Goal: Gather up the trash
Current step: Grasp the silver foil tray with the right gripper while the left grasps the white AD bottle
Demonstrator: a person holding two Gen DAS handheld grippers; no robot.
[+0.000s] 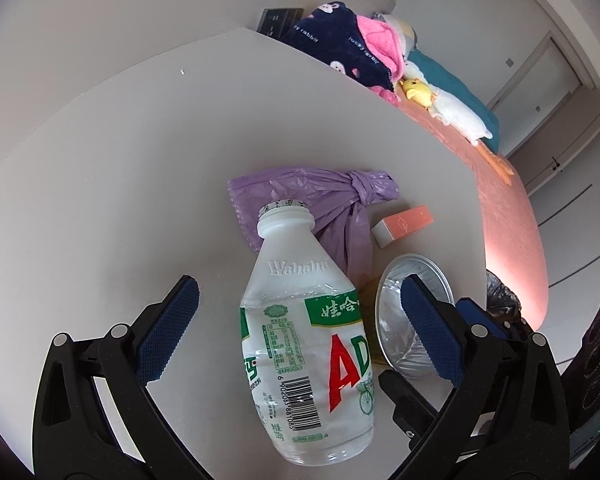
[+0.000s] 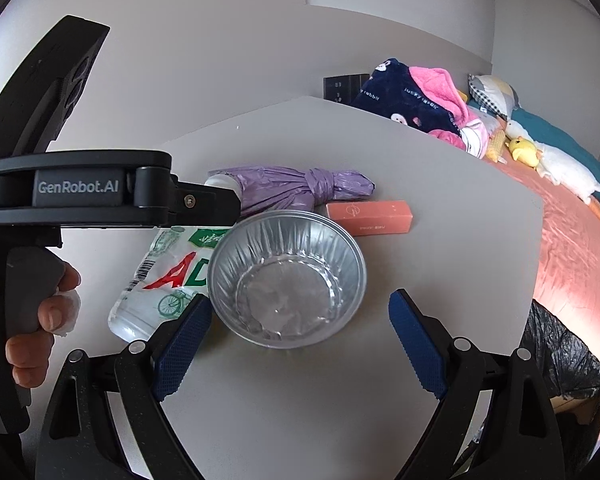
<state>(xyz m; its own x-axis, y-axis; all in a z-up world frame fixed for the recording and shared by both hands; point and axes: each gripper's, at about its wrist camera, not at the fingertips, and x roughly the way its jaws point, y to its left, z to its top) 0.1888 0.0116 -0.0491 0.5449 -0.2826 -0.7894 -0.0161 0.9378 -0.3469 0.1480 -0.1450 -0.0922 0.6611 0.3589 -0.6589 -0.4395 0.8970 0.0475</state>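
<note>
Right wrist: open right claw point(image 2: 300, 344) before foil bowl point(image 2: 288, 276), table edge point(image 2: 540, 208) rightward.

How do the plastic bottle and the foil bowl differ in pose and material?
The plastic bottle lies on its side; the foil bowl sits upright, mouth up. The bottle is translucent plastic with a green, red and white printed label; the bowl is bare, ribbed silver foil. The bottle is tall and narrow-necked; the bowl is wide and shallow. Both look empty, lie side by side on the white table, and neither is gripped.
</note>
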